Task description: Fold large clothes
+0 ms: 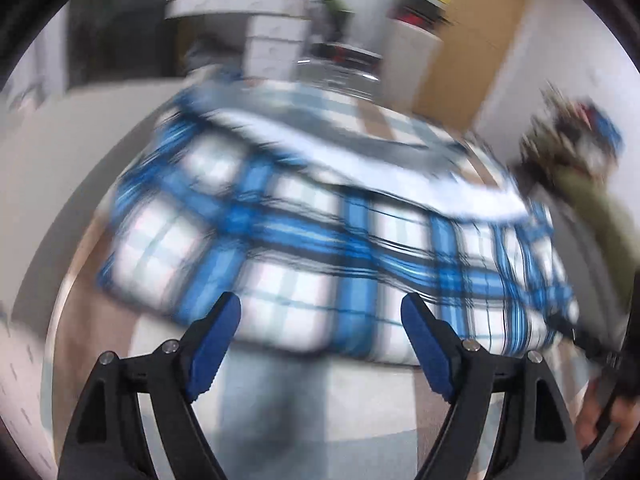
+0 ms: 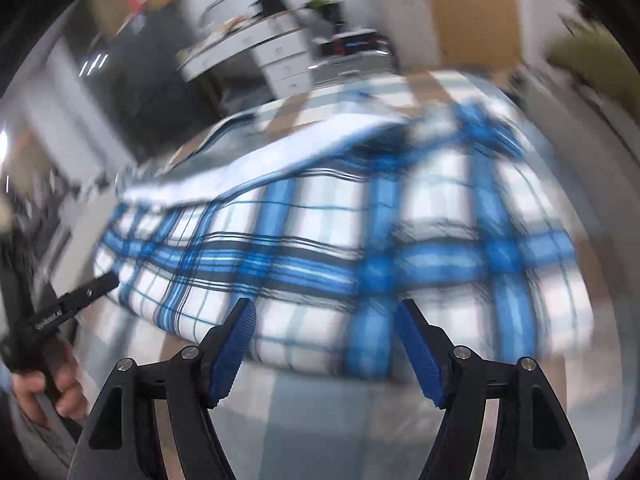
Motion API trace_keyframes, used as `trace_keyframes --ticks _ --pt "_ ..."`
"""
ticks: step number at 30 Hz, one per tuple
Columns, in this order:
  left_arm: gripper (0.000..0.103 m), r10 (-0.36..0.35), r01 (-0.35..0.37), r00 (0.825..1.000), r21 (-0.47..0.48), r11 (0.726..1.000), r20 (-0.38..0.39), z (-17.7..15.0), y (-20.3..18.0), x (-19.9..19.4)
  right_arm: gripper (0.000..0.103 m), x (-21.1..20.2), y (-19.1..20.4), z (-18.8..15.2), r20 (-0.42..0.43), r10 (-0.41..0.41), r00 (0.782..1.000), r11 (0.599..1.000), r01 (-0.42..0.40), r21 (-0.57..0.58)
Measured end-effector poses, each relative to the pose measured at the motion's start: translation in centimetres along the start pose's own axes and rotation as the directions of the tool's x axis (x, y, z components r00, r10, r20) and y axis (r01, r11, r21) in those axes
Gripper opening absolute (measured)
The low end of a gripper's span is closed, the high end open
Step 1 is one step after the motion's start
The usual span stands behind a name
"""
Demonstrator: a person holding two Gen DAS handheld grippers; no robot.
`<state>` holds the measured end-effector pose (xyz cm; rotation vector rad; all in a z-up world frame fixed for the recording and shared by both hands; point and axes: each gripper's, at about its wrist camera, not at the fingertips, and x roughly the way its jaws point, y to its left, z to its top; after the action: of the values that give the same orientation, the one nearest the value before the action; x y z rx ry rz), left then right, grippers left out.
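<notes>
From the left wrist, the left gripper (image 1: 320, 340) has its jaws spread wide and empty, just short of the near edge of the blue plaid garment (image 1: 304, 232), folded on the table (image 1: 280, 392). From the right wrist, the right gripper (image 2: 324, 344) is likewise agape, holding nothing, before the same garment's near edge; both views are blurred.
</notes>
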<state>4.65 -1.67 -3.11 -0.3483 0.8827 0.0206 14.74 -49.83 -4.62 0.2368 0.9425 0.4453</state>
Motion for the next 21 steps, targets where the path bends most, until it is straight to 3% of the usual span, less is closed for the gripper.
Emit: trace_keyframes --ticks 2,4,6,9,12,14,15,16,18,21 --pt "0.079 -0.048 0.045 0.999 -0.135 0.99 -0.016 -0.4 2.3 -0.3 0.073 -1.0 -2.3 -0.8 0.002 0.031 1.0 0.994 -0.031 0.108" --pt "0.078 -0.112 0.103 0.994 -0.256 0.961 -0.02 -0.9 4.3 -0.2 0.073 -2.1 -4.5 -2.0 0.02 0.067 0.998 0.977 -0.069 0.2" --pt "0.078 -0.174 0.156 0.985 -0.349 0.924 -0.019 -1.3 5.9 0.2 0.074 -2.3 -5.4 -2.7 0.01 0.053 0.999 0.969 -0.054 0.24" --pt "0.078 -0.251 0.226 0.968 -0.397 0.889 -0.01 -1.7 6.6 0.8 0.074 -2.5 -5.9 -3.1 0.016 0.054 0.998 0.967 -0.056 0.249" --pt "0.075 -0.218 0.207 0.976 -0.395 0.895 0.018 -1.1 6.5 0.9 0.074 -2.0 -5.5 -2.6 0.013 0.074 0.997 0.966 -0.075 0.246" --pt "0.066 -0.18 0.178 0.983 -0.404 0.897 0.033 -0.7 6.5 1.1 0.074 -1.9 -5.1 -2.7 0.019 0.067 0.998 0.968 -0.07 0.24" --pt "0.055 -0.151 0.154 0.988 -0.414 0.897 0.041 -0.5 6.5 1.4 0.074 -1.9 -5.0 -2.7 0.02 0.066 0.998 0.97 -0.069 0.235" --pt "0.033 -0.125 0.129 0.991 -0.417 0.9 0.037 -0.5 6.4 1.5 0.074 -1.8 -4.9 -2.7 0.019 0.063 0.998 0.97 -0.066 0.233" --pt "0.006 -0.08 0.084 0.996 -0.422 0.903 0.027 -0.4 6.3 2.1 0.074 -1.7 -4.9 -2.7 0.02 0.064 0.998 0.969 -0.067 0.237" --pt "0.001 -0.058 0.078 0.997 -0.423 0.903 0.059 -0.5 6.3 2.3 0.072 -1.7 -5.2 -2.7 0.03 0.062 0.998 0.966 -0.067 0.251"
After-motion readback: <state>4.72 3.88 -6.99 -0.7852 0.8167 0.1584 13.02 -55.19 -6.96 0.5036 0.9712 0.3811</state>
